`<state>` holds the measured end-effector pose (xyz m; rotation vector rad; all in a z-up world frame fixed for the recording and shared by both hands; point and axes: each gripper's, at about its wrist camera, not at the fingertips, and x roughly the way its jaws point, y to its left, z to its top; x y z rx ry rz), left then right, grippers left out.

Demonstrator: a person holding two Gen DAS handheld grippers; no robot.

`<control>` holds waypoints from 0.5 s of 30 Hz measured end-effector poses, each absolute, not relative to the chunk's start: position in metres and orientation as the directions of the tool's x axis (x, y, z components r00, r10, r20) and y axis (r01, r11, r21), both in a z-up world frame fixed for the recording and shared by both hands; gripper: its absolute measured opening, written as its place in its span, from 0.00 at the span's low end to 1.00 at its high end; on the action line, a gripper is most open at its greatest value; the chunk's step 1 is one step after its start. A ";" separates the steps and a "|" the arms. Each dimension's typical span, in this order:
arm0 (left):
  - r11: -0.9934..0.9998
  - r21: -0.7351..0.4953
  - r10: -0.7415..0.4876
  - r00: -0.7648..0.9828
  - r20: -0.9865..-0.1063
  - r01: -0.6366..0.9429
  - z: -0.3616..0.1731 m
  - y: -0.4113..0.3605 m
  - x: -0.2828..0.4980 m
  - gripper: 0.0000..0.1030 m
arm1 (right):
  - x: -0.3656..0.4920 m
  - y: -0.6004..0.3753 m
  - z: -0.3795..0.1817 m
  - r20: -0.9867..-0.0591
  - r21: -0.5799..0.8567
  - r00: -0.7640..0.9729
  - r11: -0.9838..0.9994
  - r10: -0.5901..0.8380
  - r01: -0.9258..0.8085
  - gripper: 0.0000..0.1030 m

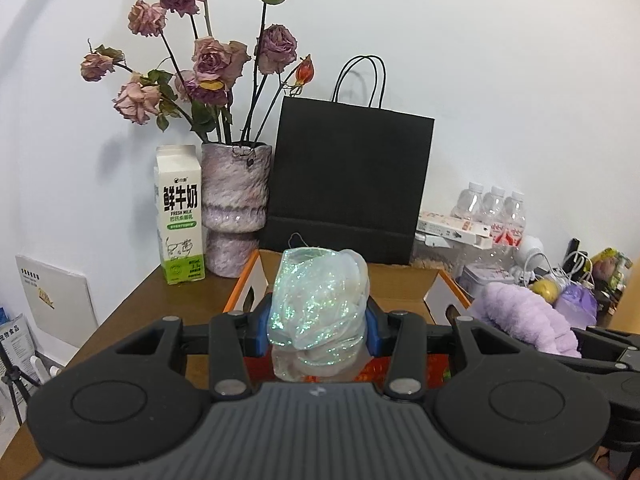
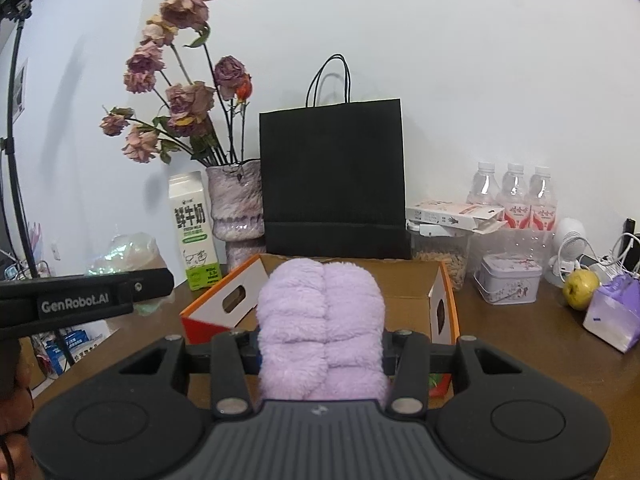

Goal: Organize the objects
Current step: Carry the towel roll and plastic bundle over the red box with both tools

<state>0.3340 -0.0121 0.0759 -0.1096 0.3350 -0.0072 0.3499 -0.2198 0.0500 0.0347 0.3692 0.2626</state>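
Above the open cardboard box (image 2: 400, 292) on the bench (image 2: 520, 332), the left gripper (image 1: 318, 332) jaws pinch a crumpled iridescent wrap (image 1: 318, 304) and the right gripper (image 2: 322, 352) jaws clamp a fluffy purple bundle (image 2: 322, 320), both seemingly poised for dropping inside.

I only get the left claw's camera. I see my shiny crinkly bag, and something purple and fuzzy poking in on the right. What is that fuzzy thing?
Observer: It's a fluffy purple plush, clamped in the right claw above the open cardboard box.
Operator: Is there any fruit on the table? Mine is all blurry there.
Observer: Yes, a yellow-green apple sits on the right, beside a small purple bag.
Operator: What's under those water bottles?
Observer: In front of the bottles sits a small patterned tin with a lid, next to a clear jar of something brown.
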 end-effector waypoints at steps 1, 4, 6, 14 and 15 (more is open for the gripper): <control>0.994 -0.108 -0.022 0.945 -0.327 -0.015 0.076 -0.013 0.340 0.42 | 0.356 -0.220 0.050 -0.353 0.082 0.899 0.966 0.258 -0.245 0.42; 0.993 -0.116 -0.016 0.943 -0.333 -0.024 0.075 -0.013 0.358 0.42 | 0.373 -0.220 0.053 -0.355 0.088 0.899 0.966 0.257 -0.241 0.42; 0.993 -0.117 -0.011 0.941 -0.337 -0.030 0.076 -0.013 0.370 0.42 | 0.384 -0.220 0.055 -0.354 0.090 0.900 0.967 0.255 -0.239 0.42; 0.992 -0.109 0.019 0.943 -0.333 -0.059 0.079 -0.020 0.415 0.43 | 0.425 -0.212 0.058 -0.365 0.069 0.896 0.967 0.254 -0.246 0.42; 0.993 -0.102 0.028 0.943 -0.331 -0.065 0.077 -0.022 0.419 0.43 | 0.430 -0.211 0.057 -0.370 0.069 0.894 0.967 0.254 -0.246 0.42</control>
